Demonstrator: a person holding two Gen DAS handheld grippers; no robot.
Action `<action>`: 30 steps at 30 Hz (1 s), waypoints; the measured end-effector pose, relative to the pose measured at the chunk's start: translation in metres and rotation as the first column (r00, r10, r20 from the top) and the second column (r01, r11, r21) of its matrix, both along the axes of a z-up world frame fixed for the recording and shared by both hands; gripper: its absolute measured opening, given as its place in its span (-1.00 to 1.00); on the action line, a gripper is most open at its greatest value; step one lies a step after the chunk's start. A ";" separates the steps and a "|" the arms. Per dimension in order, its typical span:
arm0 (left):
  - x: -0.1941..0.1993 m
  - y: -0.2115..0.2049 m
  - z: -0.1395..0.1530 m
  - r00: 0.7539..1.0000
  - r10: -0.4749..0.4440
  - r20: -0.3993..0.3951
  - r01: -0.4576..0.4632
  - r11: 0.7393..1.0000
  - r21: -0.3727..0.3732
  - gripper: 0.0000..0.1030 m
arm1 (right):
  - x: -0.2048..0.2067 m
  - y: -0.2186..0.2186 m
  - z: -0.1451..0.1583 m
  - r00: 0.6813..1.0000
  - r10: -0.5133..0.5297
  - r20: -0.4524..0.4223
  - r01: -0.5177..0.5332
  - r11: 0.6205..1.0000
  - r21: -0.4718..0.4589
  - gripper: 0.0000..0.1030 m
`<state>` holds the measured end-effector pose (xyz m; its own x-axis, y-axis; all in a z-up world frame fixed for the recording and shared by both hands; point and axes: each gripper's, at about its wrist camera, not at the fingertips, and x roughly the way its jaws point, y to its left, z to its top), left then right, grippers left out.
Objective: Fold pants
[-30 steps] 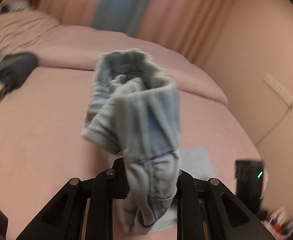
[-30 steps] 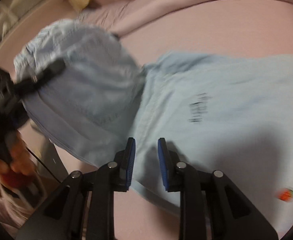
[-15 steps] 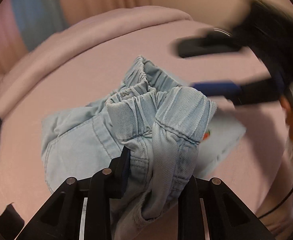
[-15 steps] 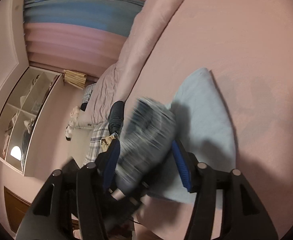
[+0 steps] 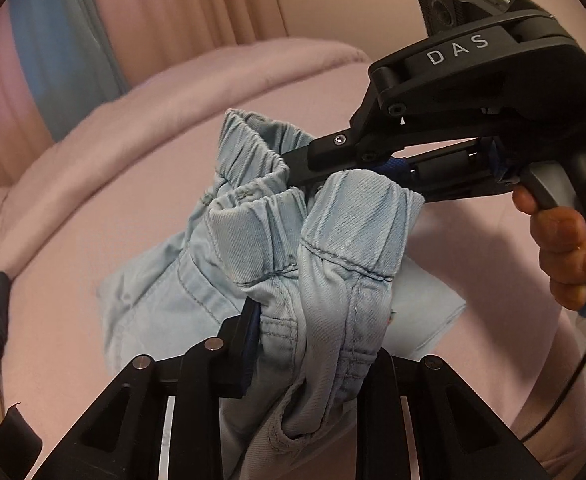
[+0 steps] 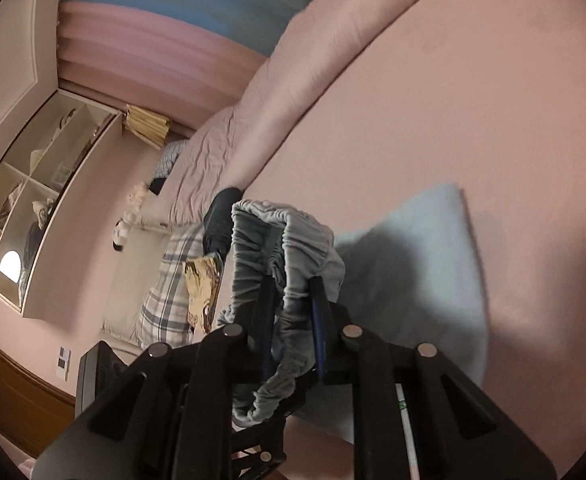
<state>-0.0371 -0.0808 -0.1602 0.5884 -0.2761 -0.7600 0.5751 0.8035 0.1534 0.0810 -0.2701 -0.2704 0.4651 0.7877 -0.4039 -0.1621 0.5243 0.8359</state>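
Item: 1 pair of pants (image 5: 325,264), pale blue denim with a gathered elastic waistband (image 6: 285,236). Location: we hold the waist end bunched and lifted above the pink bed (image 5: 93,240), while the legs trail down and lie partly flat on the cover.

Left gripper (image 5: 313,344): jaws narrow, clamped on a thick wad of waistband and belt-loop seam. Right gripper (image 6: 293,320): we have just been closing its jaws, and they now pinch a fold of the same elastic band; the left wrist view shows it reaching in from the right, close beside the left grip.

Handling, as we judge it: light, soft, limp; it sags wherever unsupported and will not keep a shape by itself. The cloth is not fragile and has a dry twill surface, so slipping looks unlikely. The gathered band stretches and can creep through a shallow pinch.

Where to hold: we favour the 2 outer ends of the waistband, on the stitched seams, well apart, so the cloth hangs flat.
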 end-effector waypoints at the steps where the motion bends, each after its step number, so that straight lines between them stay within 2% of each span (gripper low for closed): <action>1: 0.001 -0.008 -0.011 1.000 -0.007 -0.027 0.008 1.000 0.017 -0.56 | -0.001 -0.002 -0.003 1.000 -0.013 -0.009 0.013 1.000 -0.016 -0.68; 3: 0.003 -0.017 -0.029 0.999 -0.010 -0.048 0.012 0.998 0.057 -0.51 | 0.000 -0.004 -0.021 0.998 -0.045 -0.046 0.042 0.997 -0.067 -0.68; 5: -0.001 -0.029 -0.039 1.000 -0.027 -0.007 0.028 0.993 0.113 -0.48 | 0.002 -0.003 -0.039 0.992 -0.085 -0.088 0.072 0.986 -0.148 -0.69; 7: -0.004 -0.033 -0.039 0.999 -0.039 0.005 0.038 0.990 0.137 -0.47 | 0.004 -0.011 -0.054 0.988 -0.111 -0.112 0.092 0.983 -0.158 -0.69; 8: -0.003 -0.031 -0.037 0.999 -0.041 -0.004 0.042 0.991 0.131 -0.44 | 0.003 -0.015 -0.059 0.985 -0.117 -0.127 0.099 0.985 -0.141 -0.62; 10: -0.006 -0.024 -0.030 0.998 -0.033 -0.045 0.038 0.994 0.099 -0.40 | 0.002 -0.019 -0.060 0.980 -0.132 -0.151 0.115 0.987 -0.114 -0.52; 12: -0.005 -0.006 -0.015 0.995 -0.016 -0.101 0.019 0.999 0.032 -0.39 | 0.001 -0.020 -0.051 0.977 -0.156 -0.144 0.133 0.979 -0.156 -0.46; 13: -0.003 0.005 -0.008 0.992 -0.008 -0.122 0.007 1.000 -0.008 -0.39 | -0.001 -0.020 -0.043 0.978 -0.161 -0.136 0.137 0.976 -0.167 -0.33; 14: -0.003 0.016 -0.002 0.989 -0.006 -0.146 -0.002 0.998 -0.057 -0.39 | -0.003 -0.021 -0.036 0.978 -0.169 -0.122 0.145 0.972 -0.186 -0.25; 18: -0.001 0.052 0.014 0.975 0.006 -0.224 -0.053 0.977 -0.208 -0.30 | -0.011 -0.016 -0.003 0.985 -0.172 -0.002 0.164 0.943 -0.291 -0.26; 20: 0.007 0.059 0.016 0.978 0.031 -0.205 -0.081 0.968 -0.237 -0.13 | -0.009 -0.014 0.011 0.986 -0.160 0.049 0.168 0.929 -0.330 -0.26; 24: 0.027 0.042 0.019 0.984 0.105 -0.143 -0.142 0.950 -0.280 -0.11 | 0.004 0.007 0.032 0.990 -0.108 0.093 0.132 0.940 -0.315 -0.26; 26: 0.027 0.024 0.025 0.993 0.114 -0.043 -0.121 0.963 -0.242 -0.11 | 0.005 0.010 0.035 0.989 -0.114 0.099 0.139 0.941 -0.310 -0.26; 27: 0.025 0.010 0.023 0.995 0.099 0.018 -0.094 0.978 -0.188 -0.11 | 0.002 0.007 0.036 0.987 -0.122 0.102 0.147 0.943 -0.297 -0.26; 28: 0.030 0.003 0.016 0.996 0.082 0.024 -0.078 0.985 -0.157 -0.11 | -0.001 0.004 0.038 0.985 -0.131 0.113 0.158 0.945 -0.285 -0.26; 30: 0.032 -0.019 -0.012 0.998 0.021 -0.064 -0.026 0.997 -0.079 -0.11 | -0.007 0.000 0.041 0.979 -0.143 0.142 0.179 0.942 -0.285 -0.26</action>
